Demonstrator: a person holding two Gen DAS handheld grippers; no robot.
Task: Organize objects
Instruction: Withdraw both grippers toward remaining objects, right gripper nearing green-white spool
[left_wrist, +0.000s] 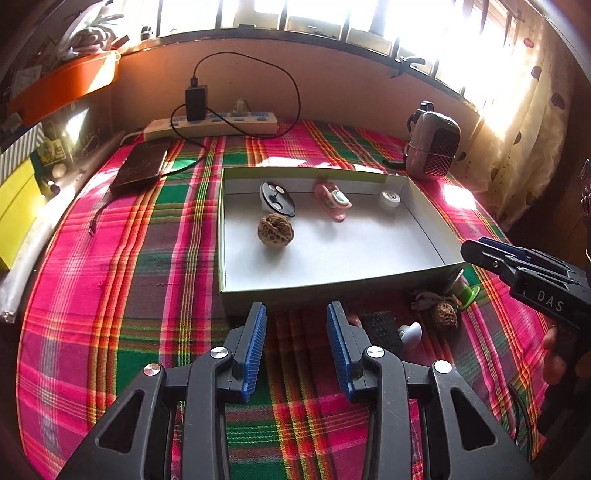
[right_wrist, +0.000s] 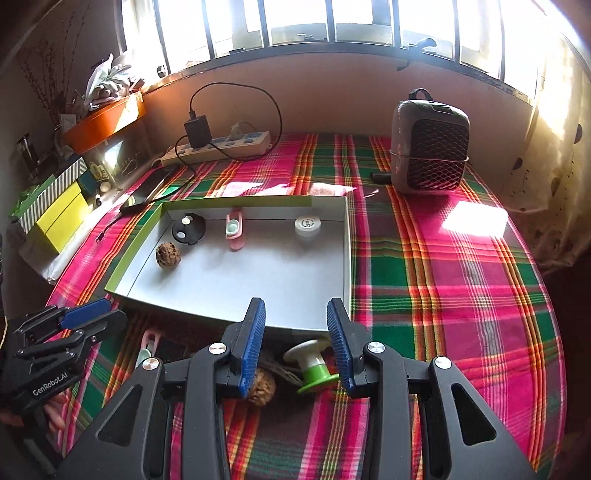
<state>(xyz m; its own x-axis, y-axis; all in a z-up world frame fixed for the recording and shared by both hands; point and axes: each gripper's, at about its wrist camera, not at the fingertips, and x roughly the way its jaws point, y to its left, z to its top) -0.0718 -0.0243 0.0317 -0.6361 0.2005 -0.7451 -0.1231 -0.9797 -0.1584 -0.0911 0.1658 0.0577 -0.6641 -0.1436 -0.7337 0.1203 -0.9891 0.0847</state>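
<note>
With both the right gripper (right_wrist: 296, 345) and left gripper (left_wrist: 296, 347) spread and empty, the spool (right_wrist: 310, 363), low in frame, is best straddled squarely before closing.

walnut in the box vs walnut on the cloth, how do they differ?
The walnut in the box lies on the white floor of the box, near its left wall; the walnut on the cloth lies outside, in front of the box's near wall. The first stands alone and fully visible; the second sits against a green spool, partly hidden by the right gripper. Both are brown, wrinkled and ungripped.
</note>
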